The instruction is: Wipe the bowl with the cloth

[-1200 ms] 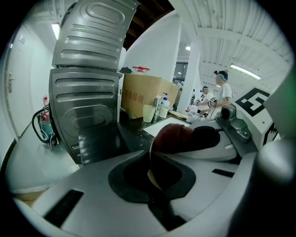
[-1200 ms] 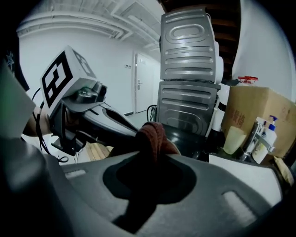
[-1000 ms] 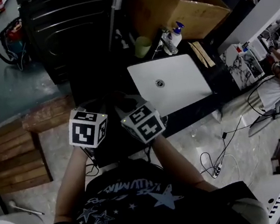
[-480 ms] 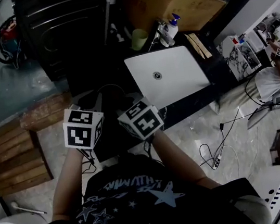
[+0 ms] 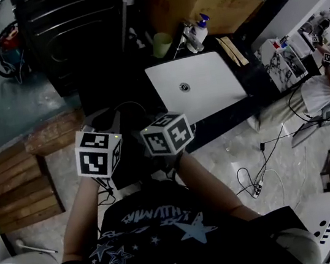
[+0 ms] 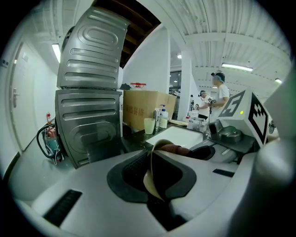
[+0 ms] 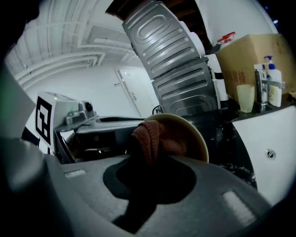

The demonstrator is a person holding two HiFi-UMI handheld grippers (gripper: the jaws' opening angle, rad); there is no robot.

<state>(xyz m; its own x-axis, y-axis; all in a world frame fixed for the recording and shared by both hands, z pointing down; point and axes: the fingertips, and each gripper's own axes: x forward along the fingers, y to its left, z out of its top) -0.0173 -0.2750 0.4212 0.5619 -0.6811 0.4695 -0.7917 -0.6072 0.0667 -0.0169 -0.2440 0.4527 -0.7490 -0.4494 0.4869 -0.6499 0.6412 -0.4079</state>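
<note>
With left gripper [image 6: 156,172] fingers pinching the round beige bowl's [image 7: 190,136] rim and right gripper [image 7: 152,178] fingers clamping the reddish-brown cloth [image 7: 148,135], I'd press firmly, circling inside.

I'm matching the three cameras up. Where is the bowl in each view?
Head view: not to be made out; too dark there.
Left gripper view: bowl, lower centre, edge-on between the jaws.
Right gripper view: bowl, centre, its inside facing the camera, cloth over its left part.
Shared landmark: the pale cup, by the cardboard box in all three.
</note>
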